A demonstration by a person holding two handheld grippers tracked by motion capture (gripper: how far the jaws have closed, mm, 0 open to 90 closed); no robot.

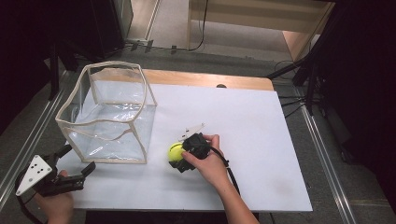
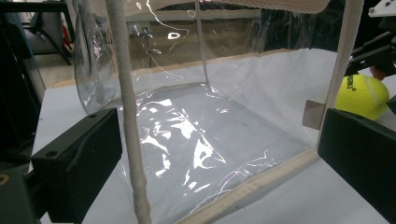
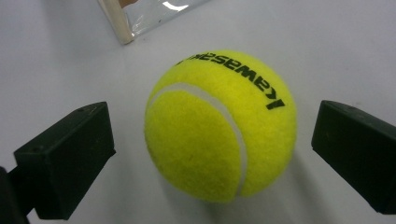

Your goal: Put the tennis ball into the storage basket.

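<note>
Ball: yellow tennis ball (image 3: 220,125) sits on the white table (image 1: 261,140), just beside the near right corner of the clear bag (image 1: 109,116).
Right gripper: right gripper (image 1: 180,158) is down at the ball, 2 jaws spread wide, 1 on each side, gaps showing, not pinching it.
Left gripper: left gripper (image 1: 77,158) waits at the bag's near left corner, jaws spread, holding nothing.
Bag: upright, top open, cream-trimmed edges.

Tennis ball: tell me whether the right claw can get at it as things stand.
Probably yes. The right claw is open with a jaw on either side of the tennis ball, nothing lies between them, and the clear bag stands off to the side.
</note>
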